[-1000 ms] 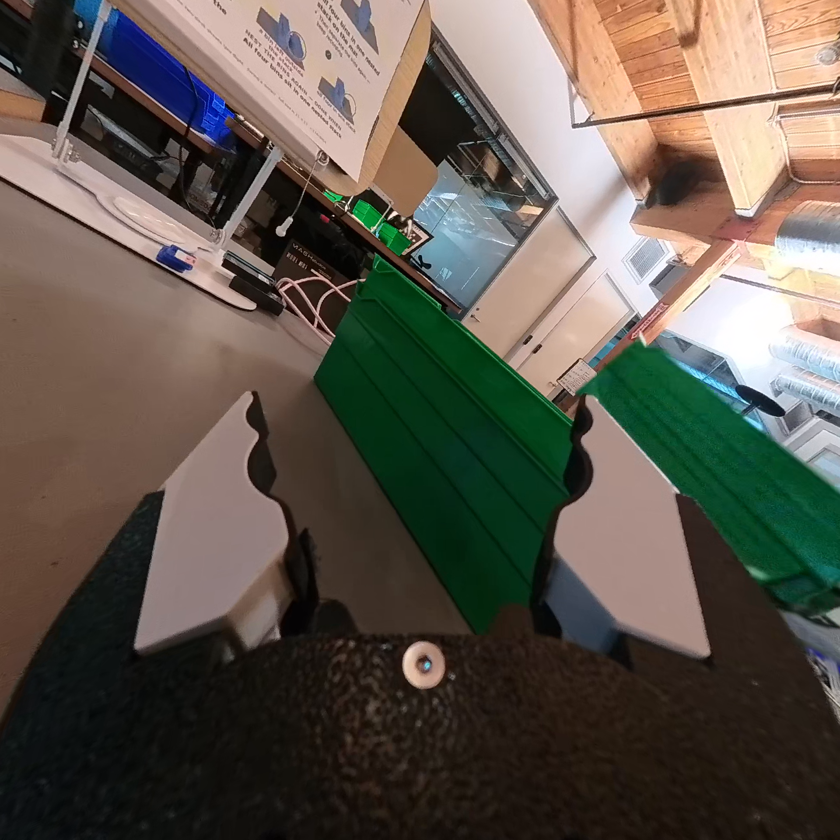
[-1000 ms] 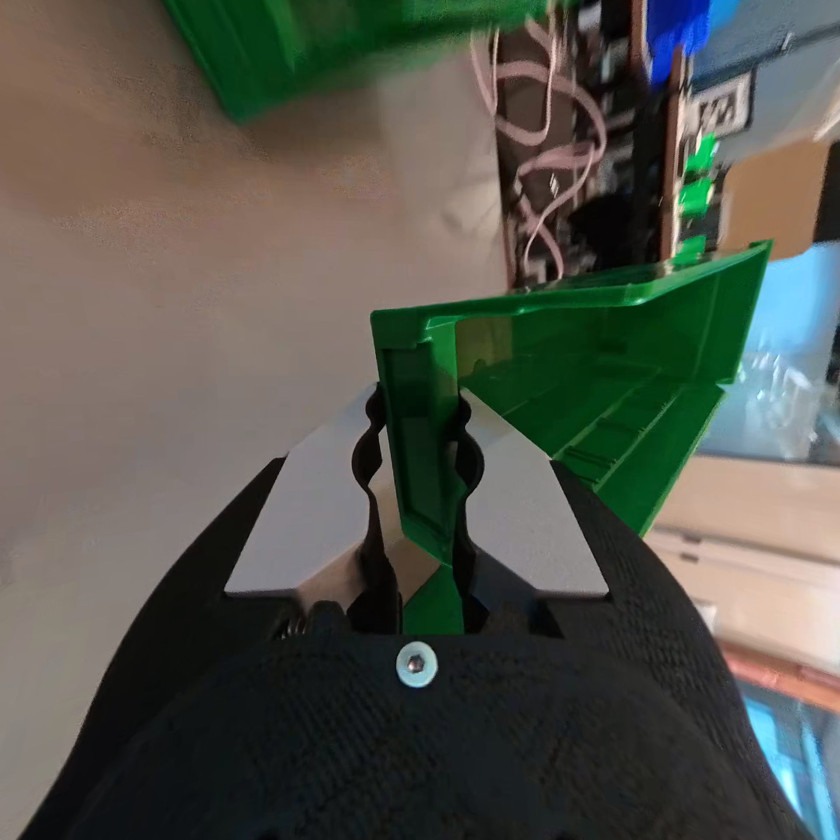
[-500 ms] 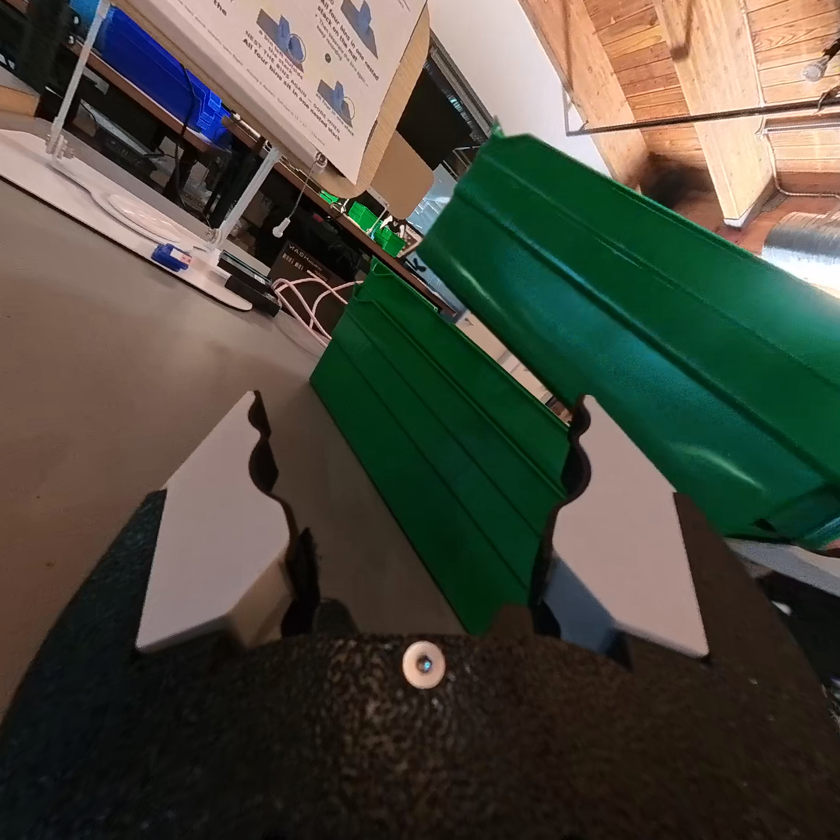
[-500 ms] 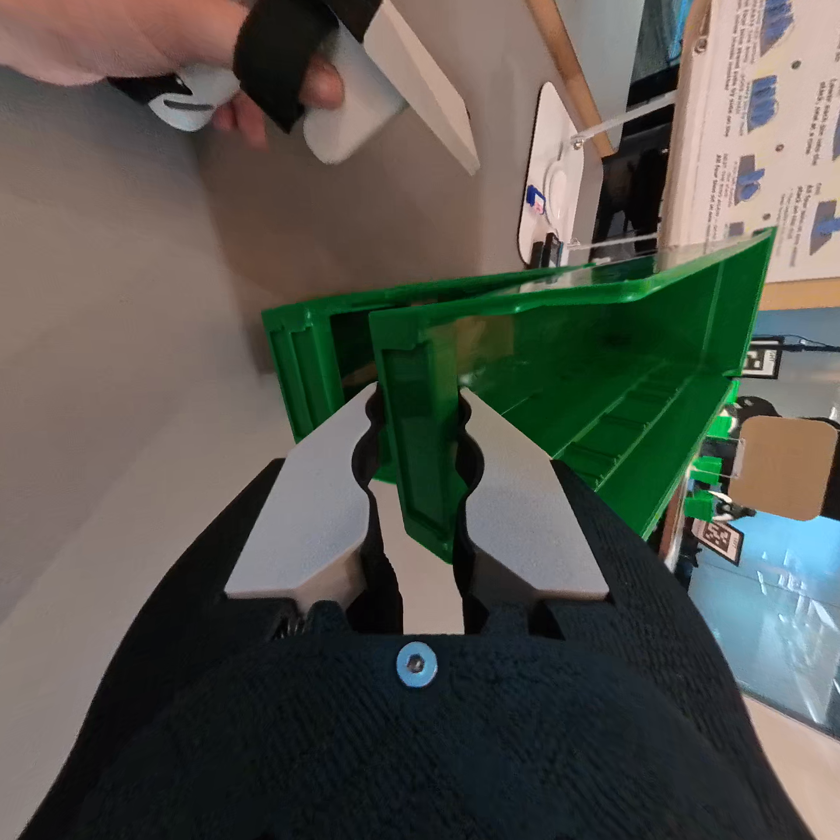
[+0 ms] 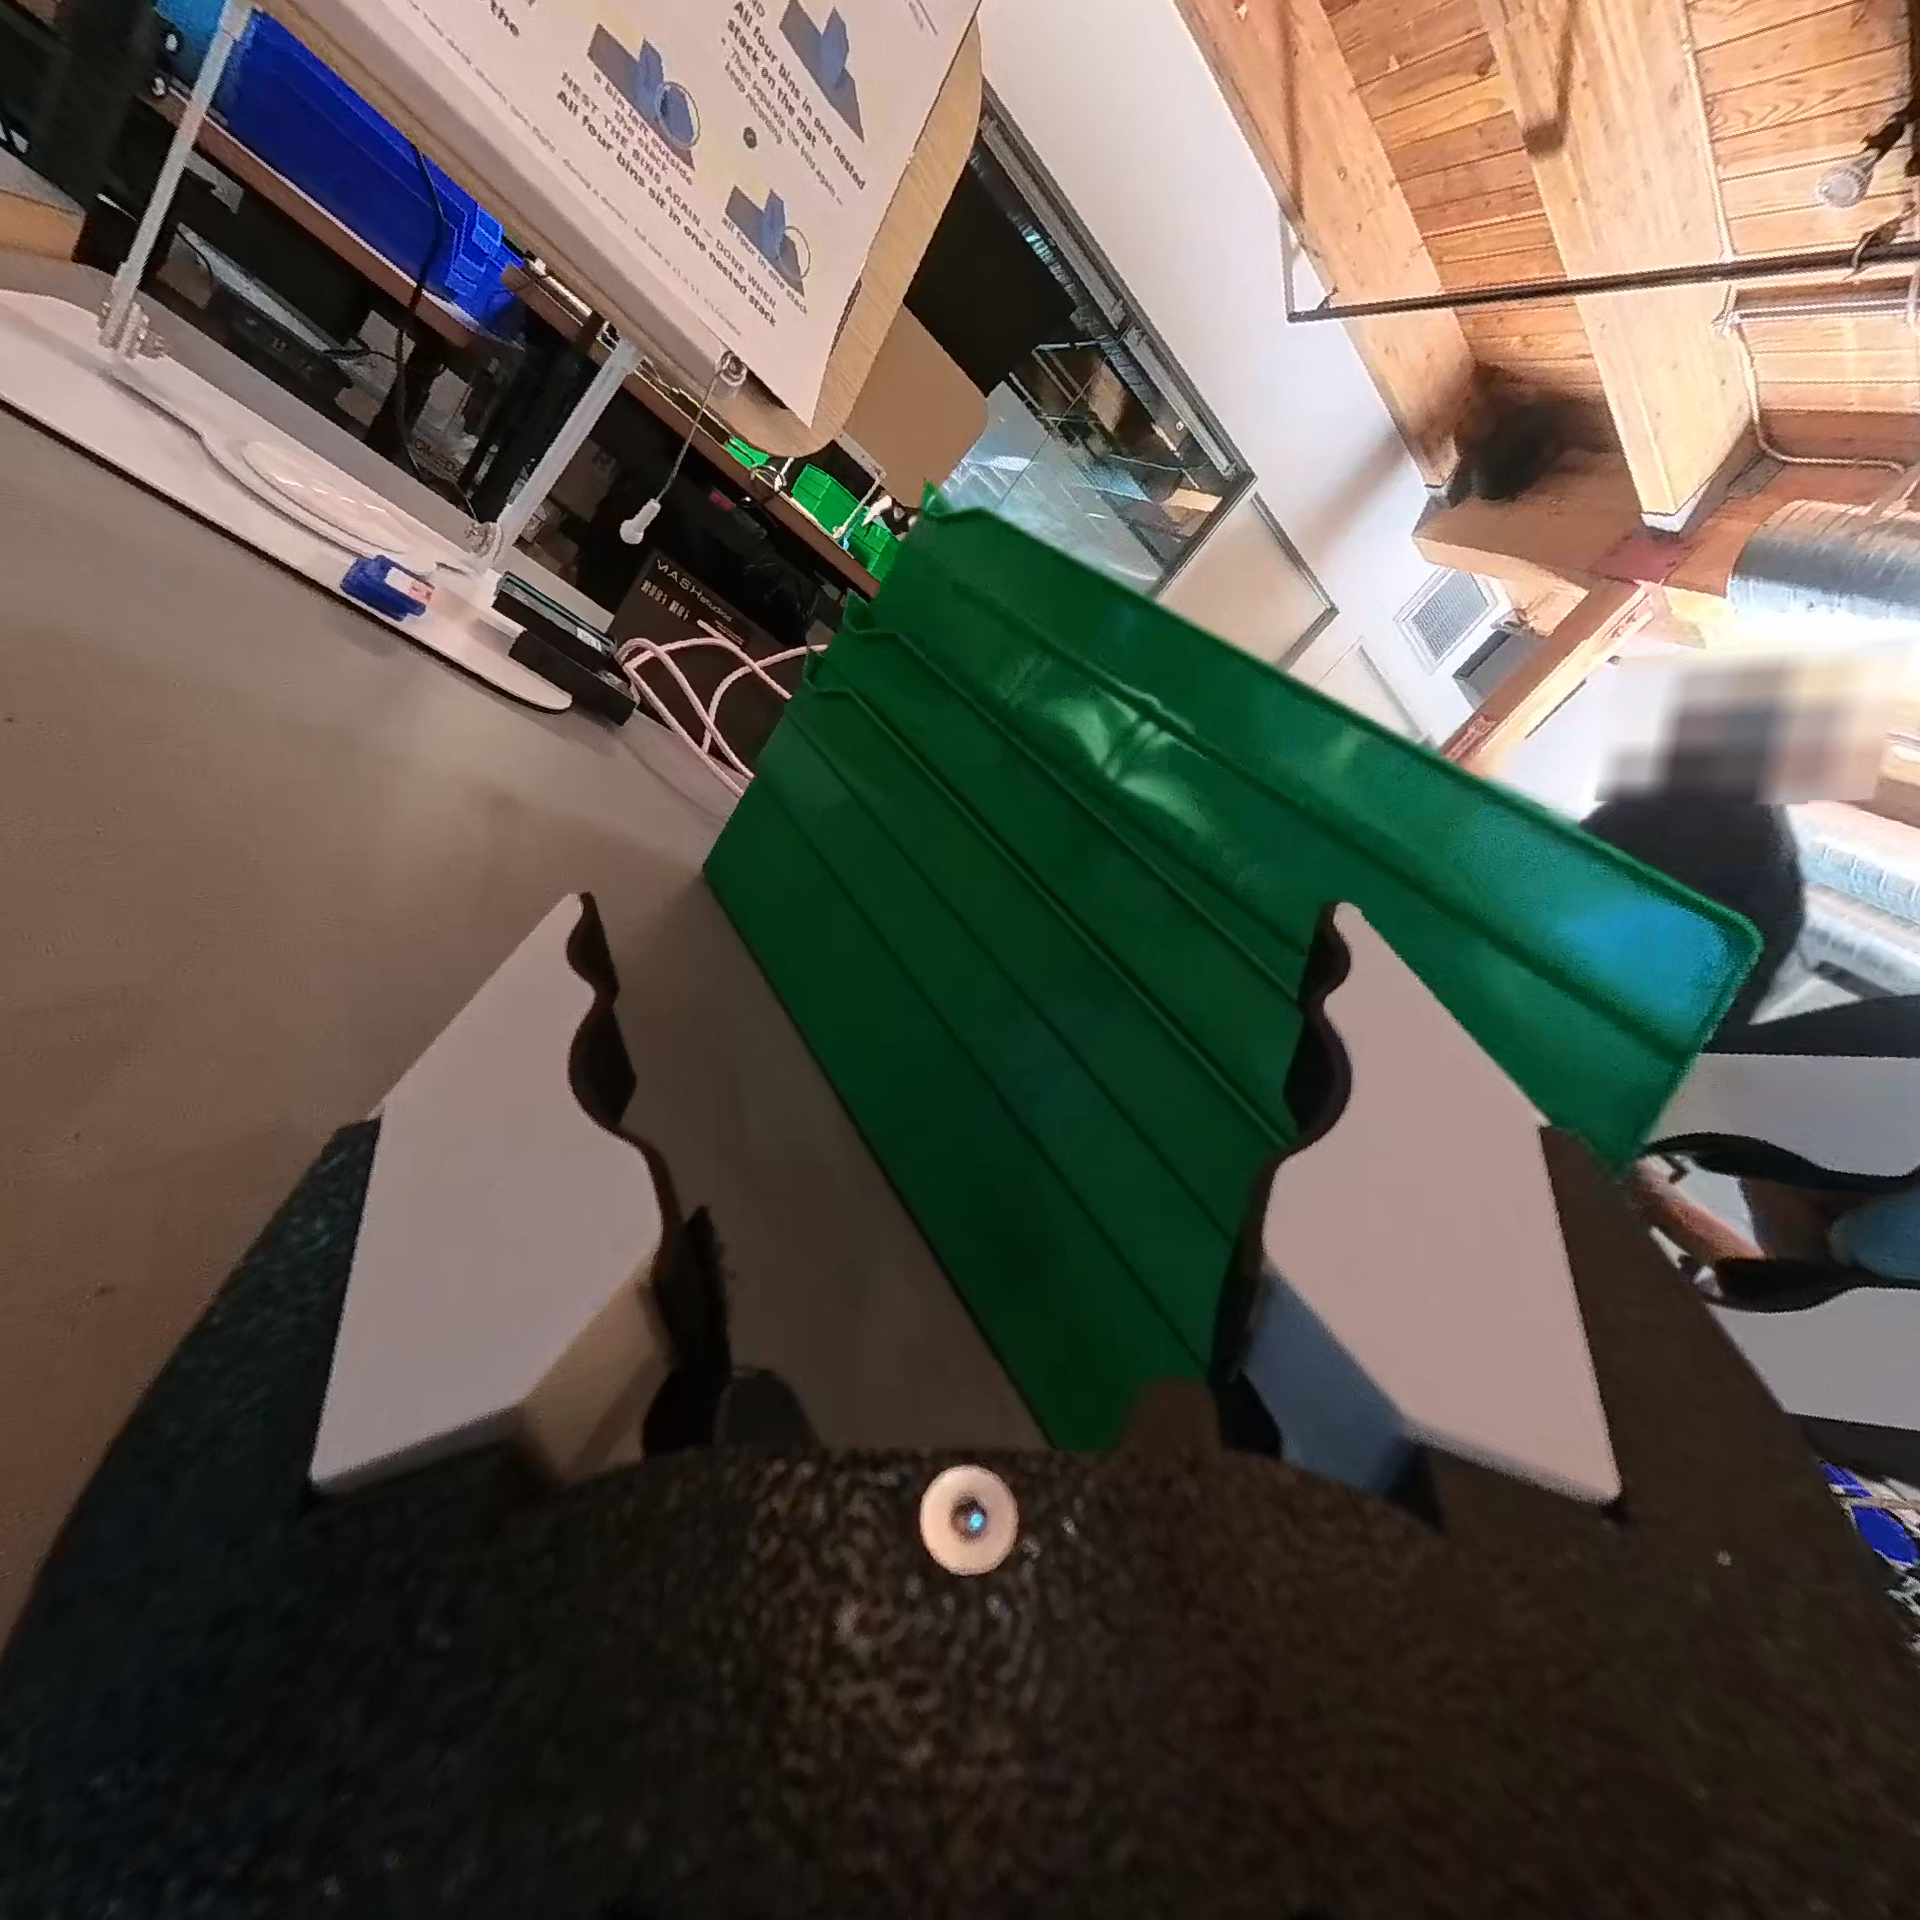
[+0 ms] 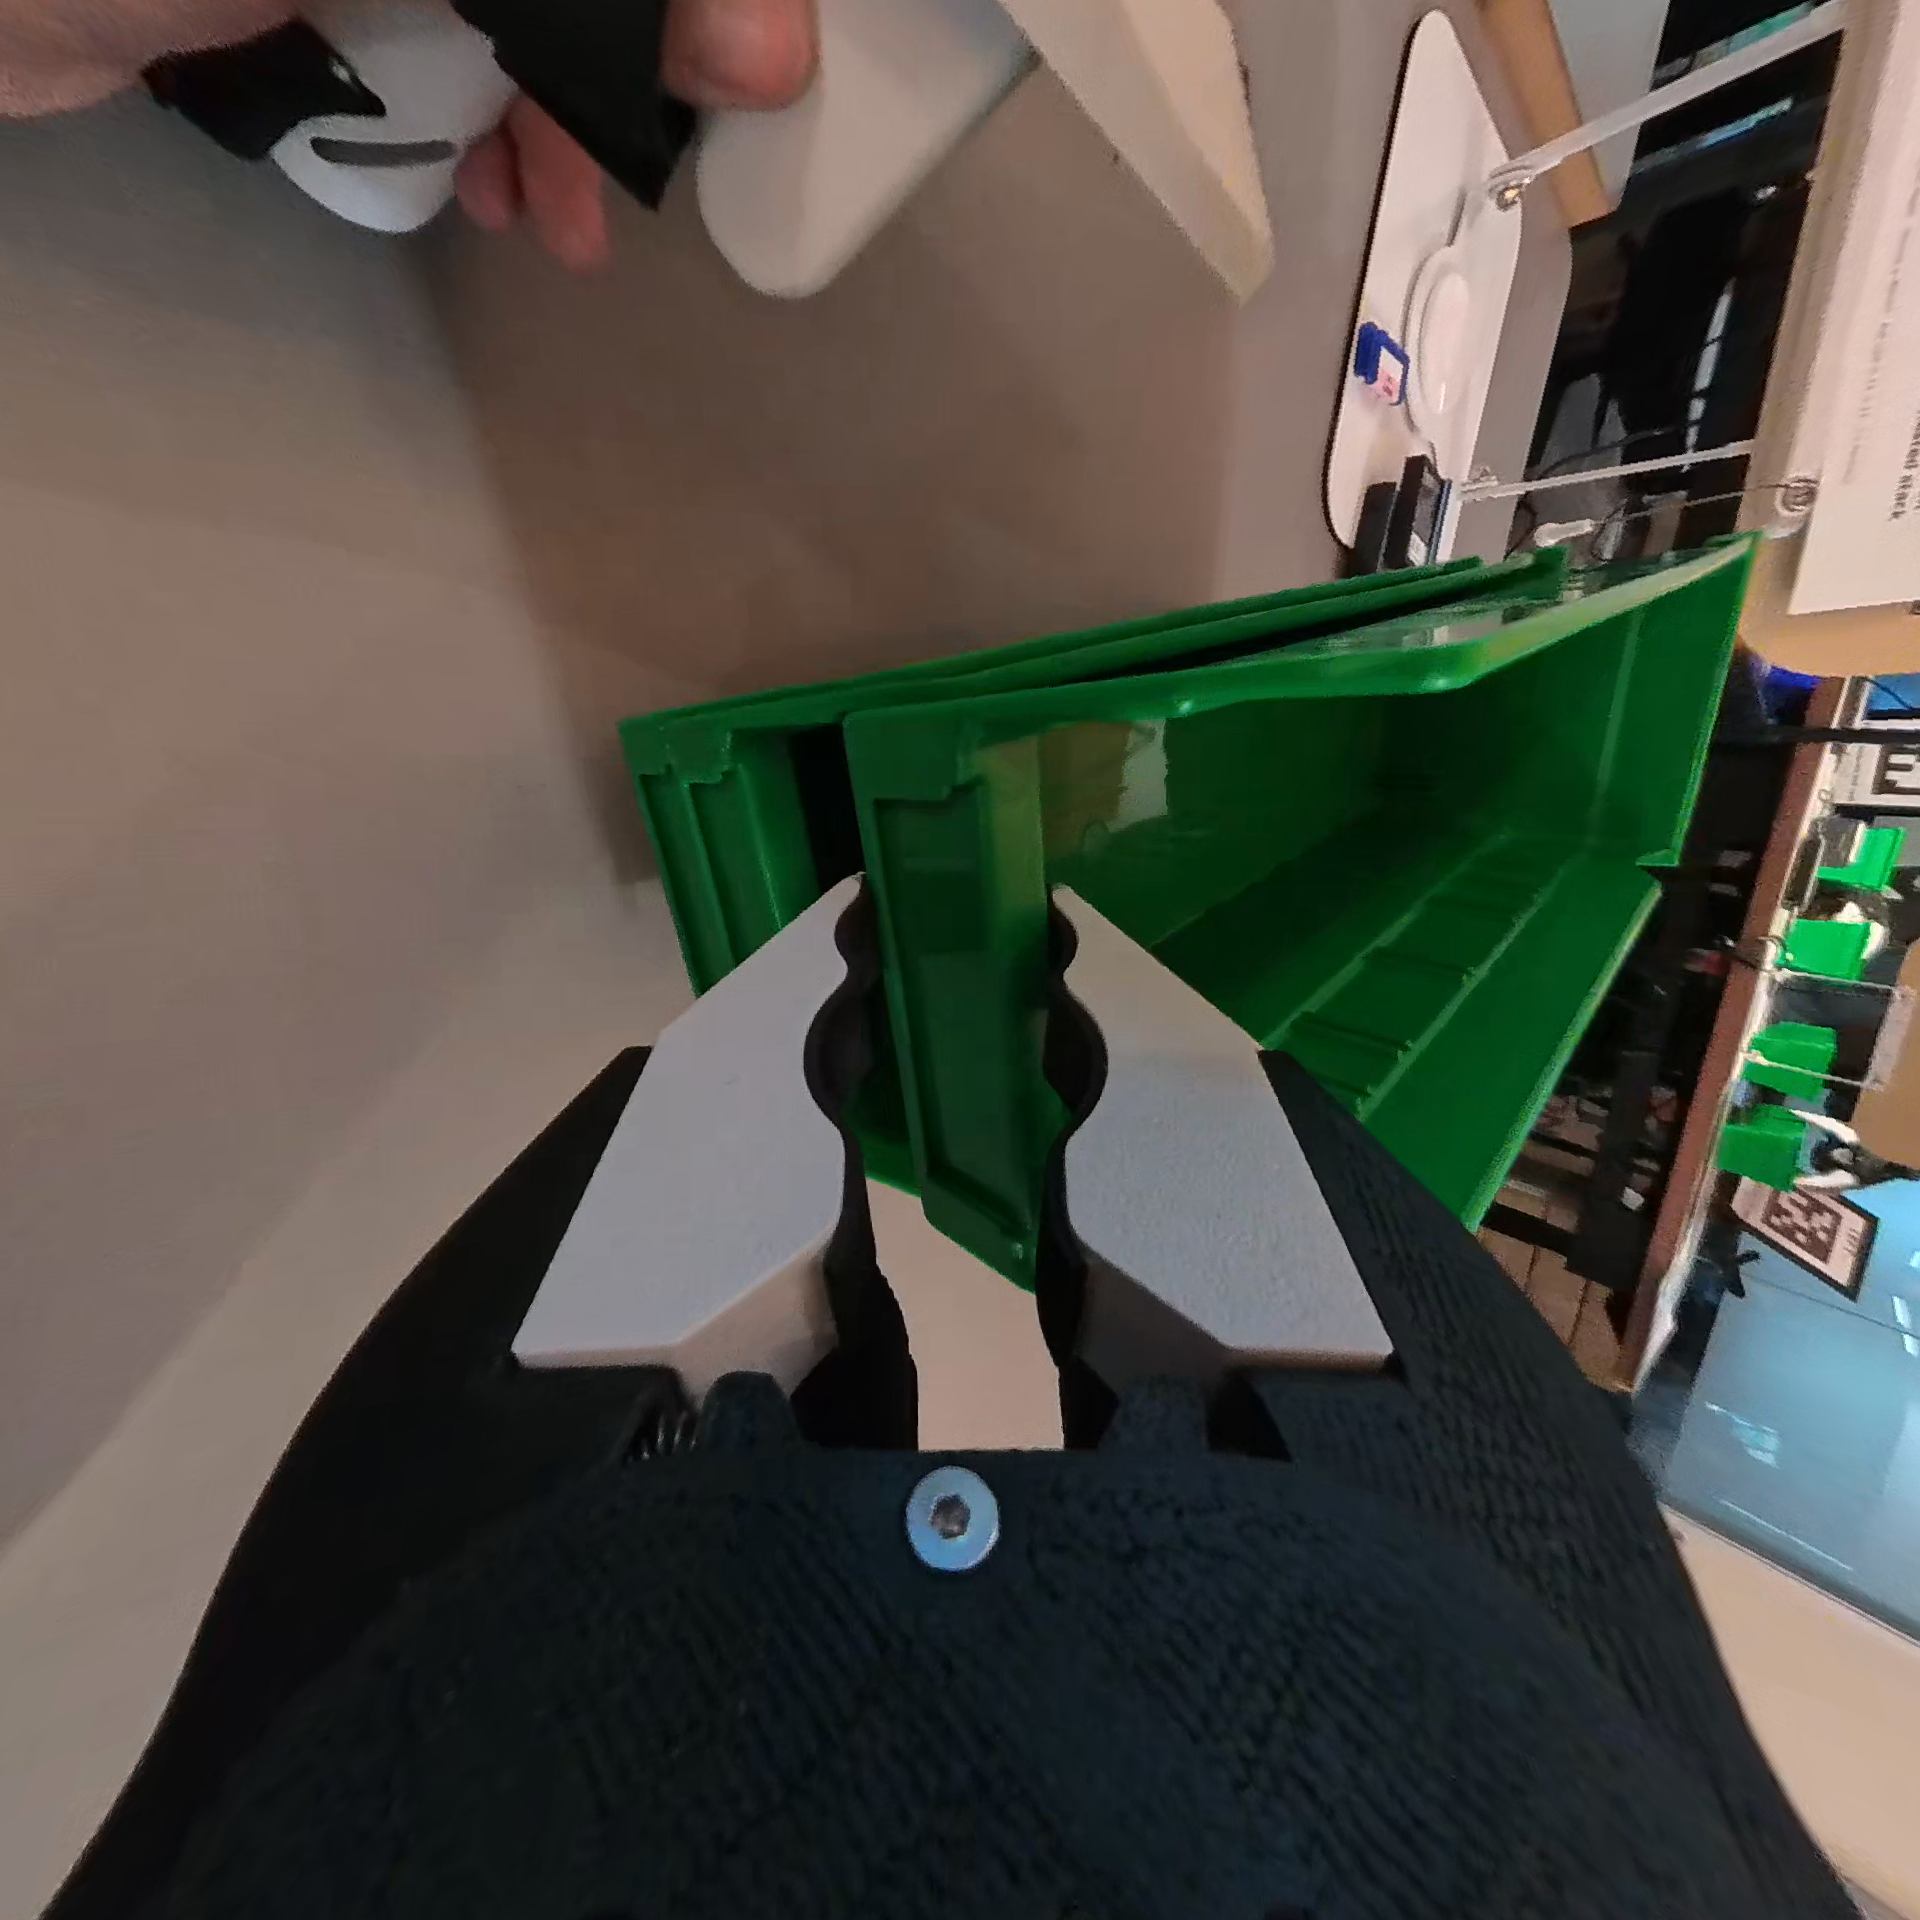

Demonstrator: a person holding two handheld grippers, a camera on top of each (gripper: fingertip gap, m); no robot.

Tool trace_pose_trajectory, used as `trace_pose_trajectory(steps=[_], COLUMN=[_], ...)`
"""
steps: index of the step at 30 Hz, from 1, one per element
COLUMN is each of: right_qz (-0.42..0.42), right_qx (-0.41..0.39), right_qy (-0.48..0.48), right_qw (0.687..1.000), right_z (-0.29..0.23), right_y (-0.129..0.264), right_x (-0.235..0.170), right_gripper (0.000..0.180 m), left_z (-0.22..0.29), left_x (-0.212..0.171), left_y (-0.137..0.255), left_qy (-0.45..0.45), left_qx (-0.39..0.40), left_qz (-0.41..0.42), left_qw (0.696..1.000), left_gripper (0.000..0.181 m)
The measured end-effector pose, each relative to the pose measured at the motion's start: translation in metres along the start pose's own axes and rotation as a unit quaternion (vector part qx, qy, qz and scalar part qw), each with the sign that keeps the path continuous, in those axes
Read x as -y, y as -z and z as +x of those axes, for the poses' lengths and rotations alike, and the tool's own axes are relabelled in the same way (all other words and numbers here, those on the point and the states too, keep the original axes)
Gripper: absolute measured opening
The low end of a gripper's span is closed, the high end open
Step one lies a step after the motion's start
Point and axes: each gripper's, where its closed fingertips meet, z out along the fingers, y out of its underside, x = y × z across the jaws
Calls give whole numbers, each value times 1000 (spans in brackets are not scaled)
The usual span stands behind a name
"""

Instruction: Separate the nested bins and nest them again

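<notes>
We see a broad grey table, matt and smooth, carrying everything here. On it, toward the far edge, stands a stack of green bins, long narrow troughs of glossy moulded plastic with raised ribs running along their side walls and stepped rims. In the right wrist view the stack shows at least two nested shells end-on.

Our right gripper is clamped on the end wall of a further green bin, one finger outside the wall and one inside, the wavy black pads pressed against the plastic. This held bin is tipped so we look into its open trough, with shallow cross ribs on its floor. Its side lies just beside the open stack; we cannot tell whether it is touching. From the left wrist view the same held bin rises above the stack's rim, its outer wall shiny and catching light.

Our left gripper has its jaws wide apart and holds nothing; its pale flat fingers with scalloped black inner edges frame the stack's side wall, the right finger close against it.

At the far left corner of the table lies a white mat with rounded edges, a small blue block on it, and a printed sign on thin clear posts.

A person's hand grips the left tool's white handle in the right wrist view.
</notes>
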Motion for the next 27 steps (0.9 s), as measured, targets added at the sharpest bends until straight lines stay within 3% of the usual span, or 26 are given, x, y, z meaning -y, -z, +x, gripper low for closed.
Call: trace_pose_trajectory(steps=[5, 13, 19, 22, 27], right_qz=[5, 26, 67, 66, 56], right_qx=[-4, -40, -69, -38, -32], right_qy=[3, -33, -20, -21, 7], right_qw=[1000, 998, 995, 997, 998], right_z=[-3, 0, -1, -7, -11], right_y=[-9, 7, 27, 12, -9], right_x=[1, 1, 1, 3, -1], right_gripper=[29, 56, 32, 41, 30], left_z=[0, 0, 1, 0, 0], left_x=[-1, -1, -2, -1, -1], left_y=[0, 0, -1, 0, 0], left_qy=[-2, -2, -6, -6, -7], left_qx=[0, 0, 2, 4, 5], left_qz=[-2, -1, -4, -2, -3], left_qw=[1000, 1000, 1000, 1000, 1000], left_gripper=[128, 129, 129, 129, 129])
